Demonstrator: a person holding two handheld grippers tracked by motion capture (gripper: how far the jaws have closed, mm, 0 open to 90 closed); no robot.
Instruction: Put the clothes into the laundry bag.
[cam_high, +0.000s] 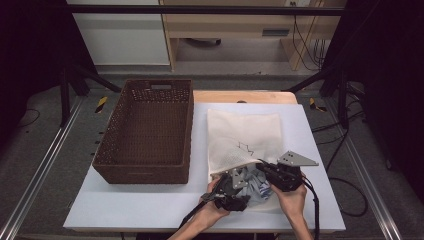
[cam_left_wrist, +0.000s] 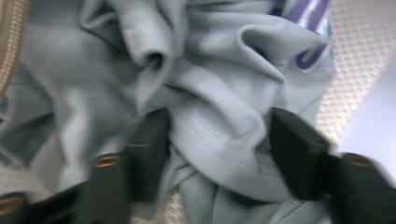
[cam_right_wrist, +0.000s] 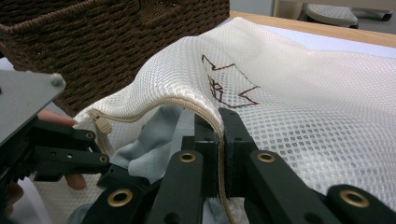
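Observation:
A white mesh laundry bag (cam_high: 245, 135) with a brown crown drawing lies on the white table, its zipped mouth toward the person. My right gripper (cam_high: 270, 172) is shut on the bag's beige zipper edge (cam_right_wrist: 187, 103) and holds the mouth lifted (cam_right_wrist: 218, 121). A crumpled grey-blue garment (cam_high: 255, 182) sits in the mouth, partly under the mesh (cam_right_wrist: 159, 135). My left gripper (cam_high: 239, 184) is pushed into that garment. Its jaws stand apart with a thick fold of the grey cloth (cam_left_wrist: 219, 93) between them (cam_left_wrist: 219, 140). A purple-striped patch shows at the cloth's far edge.
A dark brown woven basket (cam_high: 145, 165) stands to the left of the bag, close to its near corner (cam_right_wrist: 116, 42). Bare white table surface (cam_high: 150, 205) runs along the front. Black frame posts and cables flank the table.

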